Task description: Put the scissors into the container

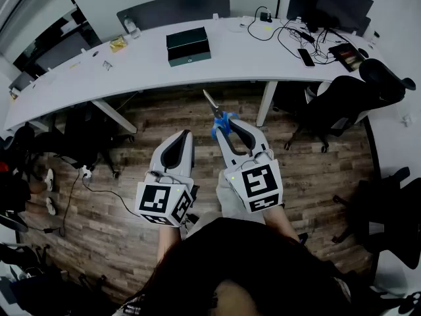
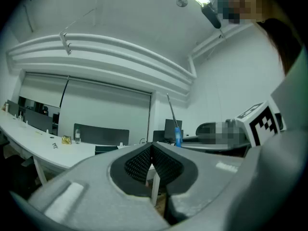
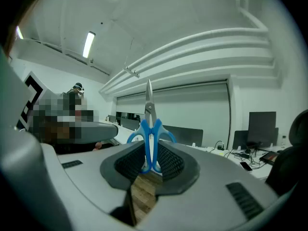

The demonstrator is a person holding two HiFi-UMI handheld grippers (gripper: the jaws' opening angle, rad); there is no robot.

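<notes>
Right gripper [image 1: 227,122] is clamped on the blue handles of the scissors [image 1: 216,114]. The blades stick out ahead toward the desk, over the wood plank floor [image 1: 151,120]. Left gripper [image 1: 185,135] sits just beside it, jaws pressed together on nothing. The dark box container [image 1: 188,46] is up on the long curved white desk [image 1: 99,71], well apart from the scissors. There's a monitor [image 1: 342,5] and cables at the desk's right end, and black office chairs [image 1: 339,104] around.
</notes>
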